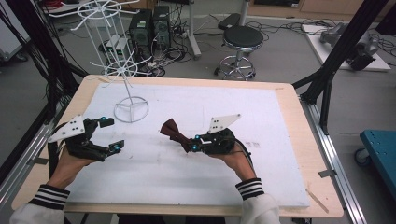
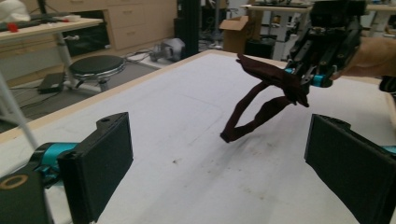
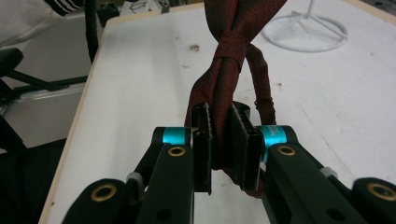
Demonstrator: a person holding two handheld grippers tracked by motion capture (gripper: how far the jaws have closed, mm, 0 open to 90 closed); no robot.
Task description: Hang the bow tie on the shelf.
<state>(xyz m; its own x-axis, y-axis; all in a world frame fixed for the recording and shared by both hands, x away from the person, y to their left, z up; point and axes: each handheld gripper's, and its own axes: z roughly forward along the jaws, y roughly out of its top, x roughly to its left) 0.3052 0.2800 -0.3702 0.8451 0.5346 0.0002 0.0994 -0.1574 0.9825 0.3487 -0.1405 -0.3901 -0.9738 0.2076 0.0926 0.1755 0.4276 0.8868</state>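
A dark red bow tie (image 1: pixel 172 130) with a strap loop hangs above the white board. My right gripper (image 1: pixel 192 143) is shut on one wing of it; in the right gripper view the cloth (image 3: pixel 227 70) is pinched between the pads (image 3: pixel 243 149). From the left gripper view the bow tie (image 2: pixel 266 93) dangles from the other gripper (image 2: pixel 322 51), its strap end touching the board. My left gripper (image 1: pixel 110 135) is open at the left of the board, its jaws wide apart with nothing between them (image 2: pixel 219 172).
A white wire display stand (image 1: pixel 123 60) with a round base (image 1: pixel 131 110) stands at the back left of the white board (image 1: pixel 233 172). A wooden table edge (image 1: pixel 299 116) frames the board. A black stool (image 1: pixel 241 39) and computer cases are on the floor behind.
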